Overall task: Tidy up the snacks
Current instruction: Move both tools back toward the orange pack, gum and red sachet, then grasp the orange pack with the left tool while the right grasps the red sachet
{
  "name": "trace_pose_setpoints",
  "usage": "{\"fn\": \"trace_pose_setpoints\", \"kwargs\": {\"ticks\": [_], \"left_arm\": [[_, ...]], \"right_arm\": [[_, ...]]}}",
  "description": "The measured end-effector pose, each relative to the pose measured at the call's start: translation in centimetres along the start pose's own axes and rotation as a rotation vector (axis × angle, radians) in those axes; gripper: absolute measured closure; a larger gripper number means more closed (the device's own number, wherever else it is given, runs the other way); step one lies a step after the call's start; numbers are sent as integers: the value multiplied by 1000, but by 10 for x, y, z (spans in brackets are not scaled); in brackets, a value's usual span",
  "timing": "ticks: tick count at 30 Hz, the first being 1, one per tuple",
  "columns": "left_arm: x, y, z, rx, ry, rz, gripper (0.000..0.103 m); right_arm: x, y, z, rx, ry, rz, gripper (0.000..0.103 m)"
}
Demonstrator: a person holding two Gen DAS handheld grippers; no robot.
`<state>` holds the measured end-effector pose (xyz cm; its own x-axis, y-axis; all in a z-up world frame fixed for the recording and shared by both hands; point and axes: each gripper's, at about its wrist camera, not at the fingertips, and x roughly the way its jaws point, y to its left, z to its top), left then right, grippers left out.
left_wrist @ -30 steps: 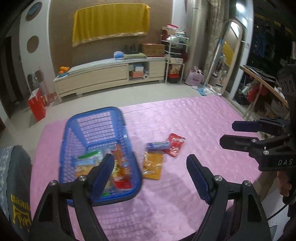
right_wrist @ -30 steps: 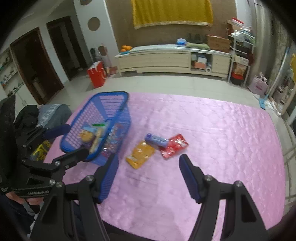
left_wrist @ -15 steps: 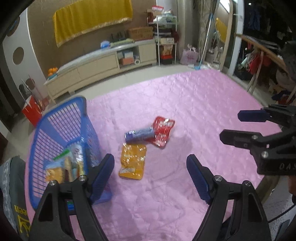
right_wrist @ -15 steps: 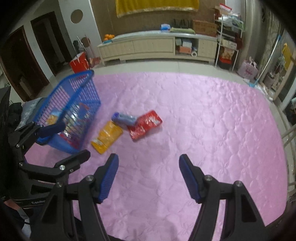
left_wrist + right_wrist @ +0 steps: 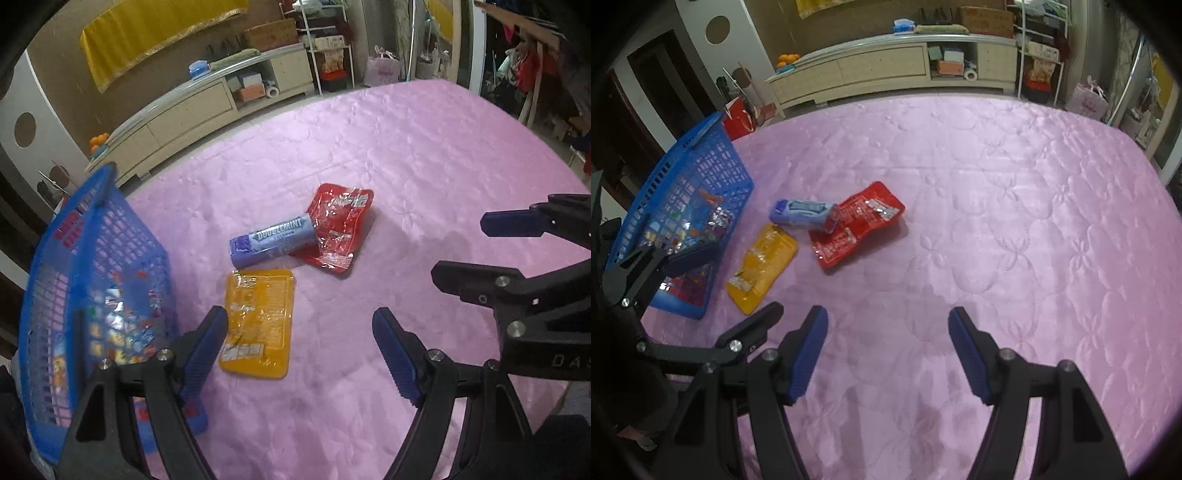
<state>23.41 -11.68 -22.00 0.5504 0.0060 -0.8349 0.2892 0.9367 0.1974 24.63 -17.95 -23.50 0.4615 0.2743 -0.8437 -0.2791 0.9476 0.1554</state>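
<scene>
The left claw (image 5: 299, 347) hangs over the pink quilt (image 5: 424, 155) with its jaws wide apart and nothing between them; its left finger (image 5: 205, 345) sits just beside the yellow packet's near corner, though whether they touch cannot be told. The right claw (image 5: 888, 350) is likewise wide open and empty above bare quilt.

From the left wrist view, the yellow packet (image 5: 260, 321) lies flat at 11 o'clock, long axis running 12 to 6. Beyond it the gum pack (image 5: 273, 240) lies with its long axis from 8 to 2 o'clock, its far end resting on the red packet (image 5: 338, 229), which stretches from 1 to 7 o'clock. The blue basket (image 5: 92, 266) stands at 9 o'clock, holding more snacks.
</scene>
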Motion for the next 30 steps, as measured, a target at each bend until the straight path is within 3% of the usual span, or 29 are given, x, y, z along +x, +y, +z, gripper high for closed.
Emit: {"fn": "trace_pose_setpoints", "kwargs": {"ticks": [12, 20, 23, 25, 27, 30], "left_arm": [[57, 28, -3, -97, 89, -61, 24], [66, 40, -2, -150, 111, -107, 24], [66, 45, -5, -166, 108, -134, 35], [63, 46, -6, -163, 107, -158, 57], [62, 46, -6, -161, 109, -158, 62], [58, 48, -9, -162, 96, -143, 78]], "right_arm": [[15, -2, 1, 1, 9, 23, 31], [19, -5, 3, 17, 11, 51, 31], [20, -10, 2, 35, 20, 59, 31], [21, -12, 1, 48, 25, 62, 31], [22, -14, 0, 62, 28, 65, 31], [21, -17, -1, 71, 32, 68, 31]]}}
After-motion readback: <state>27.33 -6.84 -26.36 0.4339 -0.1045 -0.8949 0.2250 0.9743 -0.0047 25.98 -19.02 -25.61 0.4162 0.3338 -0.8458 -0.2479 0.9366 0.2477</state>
